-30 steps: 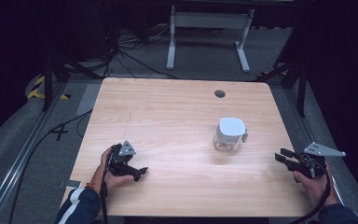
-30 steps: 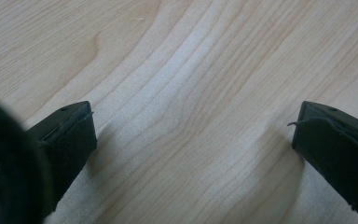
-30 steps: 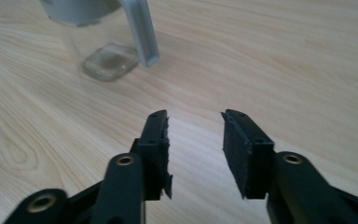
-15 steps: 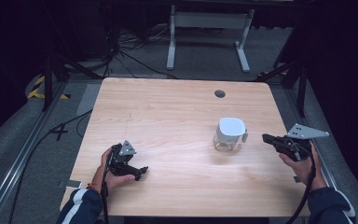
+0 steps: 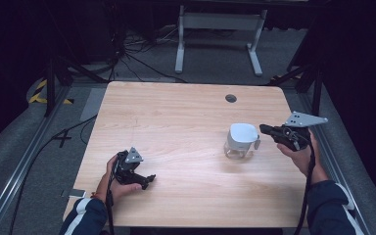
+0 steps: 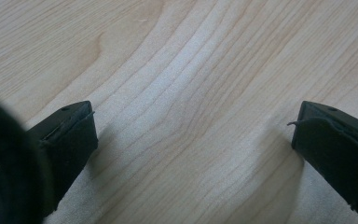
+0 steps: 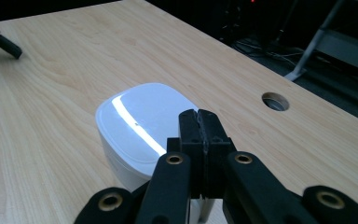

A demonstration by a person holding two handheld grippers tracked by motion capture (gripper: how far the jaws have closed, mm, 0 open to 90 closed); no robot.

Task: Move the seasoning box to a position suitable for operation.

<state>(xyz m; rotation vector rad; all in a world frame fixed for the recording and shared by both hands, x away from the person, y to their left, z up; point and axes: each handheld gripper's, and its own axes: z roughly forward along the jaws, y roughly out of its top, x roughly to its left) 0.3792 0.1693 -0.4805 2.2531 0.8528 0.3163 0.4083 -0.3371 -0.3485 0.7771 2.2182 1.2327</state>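
Container point(image 7: 142, 126) beside closed right hand-held gripper point(image 7: 202, 122)

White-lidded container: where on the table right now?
In the high view the white-lidded container stands on the table's right half, below the round cable hole, with the right hand-held gripper just off its right side.

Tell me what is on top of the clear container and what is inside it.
A white lid covers the clear container, hiding its inside from above. The right tongs are shut beside it.
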